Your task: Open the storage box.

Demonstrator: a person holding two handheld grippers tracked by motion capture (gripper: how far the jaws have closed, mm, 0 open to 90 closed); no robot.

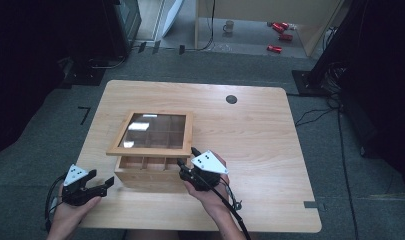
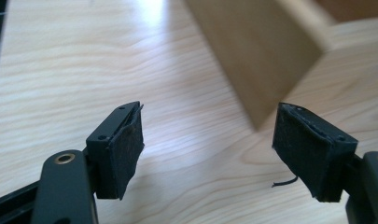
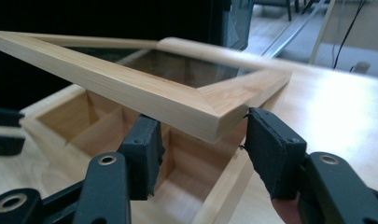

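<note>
- Table (image 1: 260, 130): pale wood, bare apart from the box; a small dark round inset near its far edge.
- Wooden box (image 1: 145, 172): sits left of centre, near the person's edge; its inside is split into compartments, seen in the right gripper view; contents cannot be told.
- Lid (image 1: 152, 132): wood frame with a glass pane; near edge raised, far edge down toward the box, so it stands partly open and tilted.
- Right gripper (image 3: 200, 144): at the lid's near right corner; jaws spread, one inside the box under the frame, one outside the corner; the corner rests between them, seemingly unclamped.
- Left gripper (image 2: 207, 149): jaws wide, holding nothing; low over the table just beside the box's left corner.
- Judgement: the step looks like swinging the lid; best done by bearing on the frame, not the glass, and moving slowly along the hinge arc; the left gripper could brace the box wall against sliding.
</note>
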